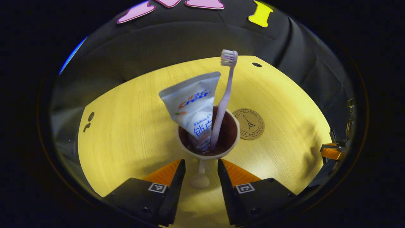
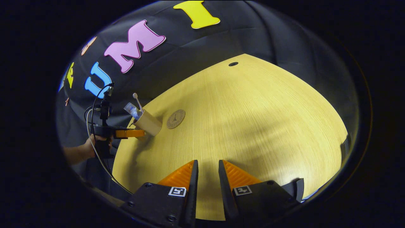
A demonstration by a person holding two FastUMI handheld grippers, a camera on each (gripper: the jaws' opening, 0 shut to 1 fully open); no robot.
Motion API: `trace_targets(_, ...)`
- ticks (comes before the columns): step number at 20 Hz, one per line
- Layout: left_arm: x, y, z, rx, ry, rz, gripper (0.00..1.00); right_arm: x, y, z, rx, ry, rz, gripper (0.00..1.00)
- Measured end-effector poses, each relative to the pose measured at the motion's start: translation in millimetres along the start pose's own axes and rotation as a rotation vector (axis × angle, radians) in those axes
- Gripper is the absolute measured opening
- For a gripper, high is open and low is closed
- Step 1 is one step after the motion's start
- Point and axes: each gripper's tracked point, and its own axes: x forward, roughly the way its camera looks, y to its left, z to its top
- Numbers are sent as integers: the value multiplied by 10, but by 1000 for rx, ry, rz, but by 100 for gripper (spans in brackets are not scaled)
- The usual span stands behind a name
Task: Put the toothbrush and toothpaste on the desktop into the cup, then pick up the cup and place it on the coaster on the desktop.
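Note:
A beige cup point(image 1: 207, 148) with a dark inside stands on the yellow wooden desktop point(image 1: 126, 142). A white toothpaste tube point(image 1: 193, 106) and a pale pink toothbrush point(image 1: 225, 101), bristles up, lean inside it. My left gripper point(image 1: 201, 166) is open, its fingers either side of the cup's thin handle point(image 1: 201, 175) with a gap on both sides. The round brown coaster point(image 1: 248, 124) lies bare just right of the cup. In the right gripper view the cup point(image 2: 148, 123), coaster point(image 2: 176, 119) and left gripper point(image 2: 134, 133) sit far left. My right gripper point(image 2: 207, 166) hangs over bare desktop, narrowly open and holding nothing.
A hand point(image 2: 90, 144) holds the left gripper at the desktop's left edge, with cables above it. Small round holes point(image 1: 257, 65) point(image 2: 233, 64) mark the far side of the desktop. The right gripper point(image 1: 330, 152) shows at the far right. Black cloth walls stand behind.

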Motion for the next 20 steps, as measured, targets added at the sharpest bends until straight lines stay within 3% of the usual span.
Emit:
trace_targets(5, 90, -20, 60, -9, -40, -7, 28, -6, -16, -97, 10, 8, -12, 39)
trace_targets(10, 82, -24, 56, 10, -63, 2, 22, -22, -23, -126, 16, 5, -22, 39)
trace_targets(20, -150, -332, 264, 45, -118, -26, 22, -25, -20, -48, 16, -17, -14, 39)
